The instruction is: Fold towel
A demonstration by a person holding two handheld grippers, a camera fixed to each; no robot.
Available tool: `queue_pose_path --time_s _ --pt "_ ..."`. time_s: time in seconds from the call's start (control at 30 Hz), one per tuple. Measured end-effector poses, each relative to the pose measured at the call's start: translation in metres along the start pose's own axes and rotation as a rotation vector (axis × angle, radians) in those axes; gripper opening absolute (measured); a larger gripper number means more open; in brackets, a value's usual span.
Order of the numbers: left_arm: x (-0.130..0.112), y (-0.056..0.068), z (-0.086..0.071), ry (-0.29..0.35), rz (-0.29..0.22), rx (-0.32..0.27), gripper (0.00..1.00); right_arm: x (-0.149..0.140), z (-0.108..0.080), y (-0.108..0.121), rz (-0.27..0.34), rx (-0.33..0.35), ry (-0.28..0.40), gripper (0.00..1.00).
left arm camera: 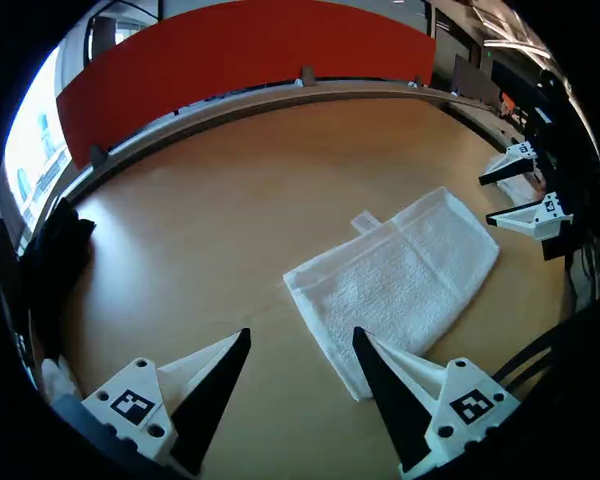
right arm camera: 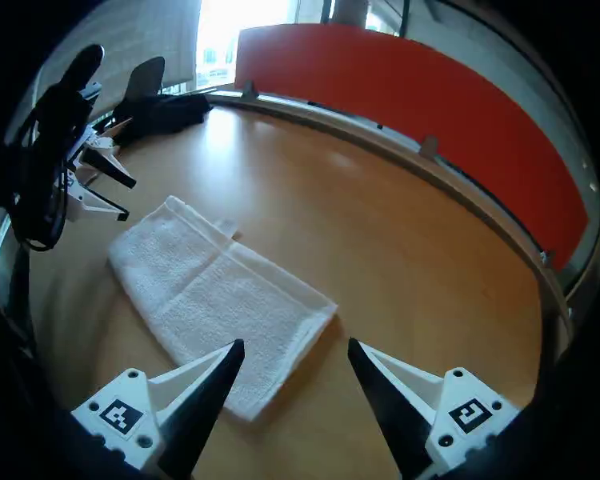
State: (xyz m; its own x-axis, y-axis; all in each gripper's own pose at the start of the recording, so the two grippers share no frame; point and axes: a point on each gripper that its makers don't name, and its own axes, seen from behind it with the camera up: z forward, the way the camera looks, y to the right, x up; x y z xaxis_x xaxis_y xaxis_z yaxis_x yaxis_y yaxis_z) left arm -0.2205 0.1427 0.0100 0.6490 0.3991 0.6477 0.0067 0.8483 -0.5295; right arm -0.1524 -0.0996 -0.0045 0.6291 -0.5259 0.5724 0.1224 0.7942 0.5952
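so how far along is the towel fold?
Done: the white towel lies on the wooden table as a narrow layered rectangle, so at least one fold looks made. In hand: nothing; the left hand-held gripper and right hand-held gripper are open at opposite ends, neither clamping it. Left: perhaps one more fold across the length.

Your left claw [left arm camera: 300, 331] has two white fingers [left arm camera: 204, 384] faced in black, tapering to sharp points. Each carries a square black-and-white marker [left arm camera: 132, 406] with small screw holes beside it. Your right claw [right arm camera: 294, 342] is built alike. Black cables [right arm camera: 48, 160] loop behind the left unit.
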Motion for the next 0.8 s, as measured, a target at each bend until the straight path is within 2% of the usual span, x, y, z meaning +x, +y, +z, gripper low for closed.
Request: queue_pose_path --time_s 0.57,0.8 --pt "-0.035 0.024 -0.033 0.000 -0.065 0.003 0.94 -0.025 -0.034 -0.031 0.033 0.010 0.001 1.00" --pt "-0.043 0.029 -0.040 0.000 -0.087 0.003 0.94 -0.030 -0.043 -0.036 0.038 0.010 0.004 1.00"
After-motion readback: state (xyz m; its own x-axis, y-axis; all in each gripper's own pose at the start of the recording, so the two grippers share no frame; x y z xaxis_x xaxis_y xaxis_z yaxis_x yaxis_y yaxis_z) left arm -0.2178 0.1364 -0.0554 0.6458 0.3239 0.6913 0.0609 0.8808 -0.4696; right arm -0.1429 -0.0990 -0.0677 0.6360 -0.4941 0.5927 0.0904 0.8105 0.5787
